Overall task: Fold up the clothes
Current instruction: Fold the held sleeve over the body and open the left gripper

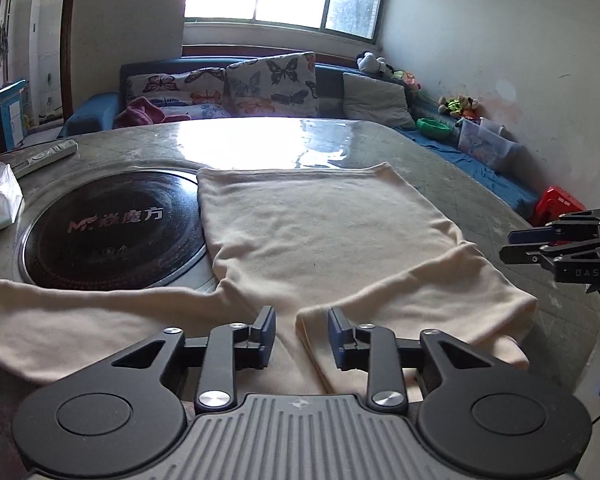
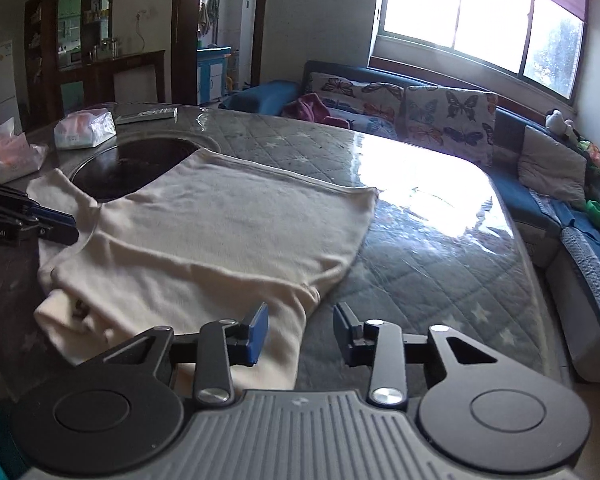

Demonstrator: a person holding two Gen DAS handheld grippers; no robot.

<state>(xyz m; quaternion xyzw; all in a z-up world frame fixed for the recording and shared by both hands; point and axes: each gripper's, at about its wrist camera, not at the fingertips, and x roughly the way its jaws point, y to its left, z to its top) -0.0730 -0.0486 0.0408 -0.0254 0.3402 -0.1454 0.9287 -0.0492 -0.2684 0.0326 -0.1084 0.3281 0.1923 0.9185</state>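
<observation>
Cream shirt (image 1: 320,232) flat on table (image 1: 460,168), beside hotplate (image 1: 112,232). One sleeve folded in. Left gripper (image 1: 302,334), right gripper (image 2: 300,330): jaws part-open, empty. Next: pinch other sleeve, fold toward hotplate-side body.

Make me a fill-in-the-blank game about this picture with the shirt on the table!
1. The cream shirt lies partly over a round ____ cooktop.
2. The cushions on the sofa show ____.
3. The left tool has its jaws ____, gripping nothing.
4. The right sleeve is ____ over the shirt.

Missing words: black; butterflies; open; folded
</observation>
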